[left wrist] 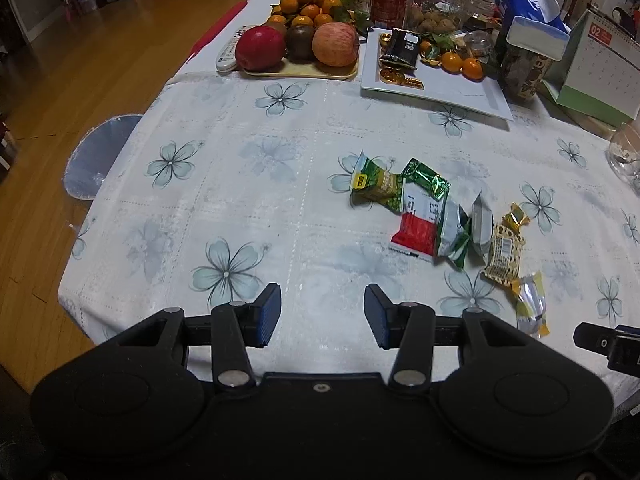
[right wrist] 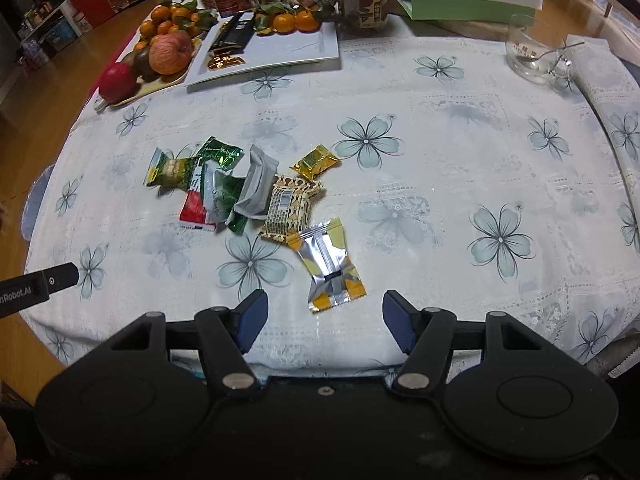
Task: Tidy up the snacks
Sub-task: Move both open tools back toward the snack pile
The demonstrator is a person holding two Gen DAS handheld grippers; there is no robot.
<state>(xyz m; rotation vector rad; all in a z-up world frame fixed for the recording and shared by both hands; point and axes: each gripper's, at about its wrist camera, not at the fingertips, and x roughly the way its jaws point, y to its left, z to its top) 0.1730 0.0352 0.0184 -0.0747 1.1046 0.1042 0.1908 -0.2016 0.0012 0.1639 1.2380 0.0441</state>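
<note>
Several wrapped snacks lie in a loose heap on the flowered tablecloth: a green packet (left wrist: 378, 184) (right wrist: 170, 170), a red and white one (left wrist: 416, 228) (right wrist: 195, 210), a grey one (right wrist: 256, 188), a patterned gold one (left wrist: 503, 254) (right wrist: 289, 208), a small gold one (right wrist: 316, 161) and a silver and yellow one (left wrist: 530, 304) (right wrist: 332, 268). A white rectangular plate (left wrist: 452, 84) (right wrist: 292, 50) at the back holds a black bar, gold sweets and mandarins. My left gripper (left wrist: 322, 316) hovers open near the table's front, left of the heap. My right gripper (right wrist: 324, 322) is open just short of the silver and yellow packet.
A fruit tray (left wrist: 300, 72) (right wrist: 160, 84) with apples and mandarins sits back left beside a remote (left wrist: 230, 54). Jars, a tissue box (left wrist: 528, 4) and a calendar (left wrist: 596, 72) crowd the back. A glass bowl (right wrist: 534, 54) with a spoon stands back right. A stool (left wrist: 100, 152) is at the left edge.
</note>
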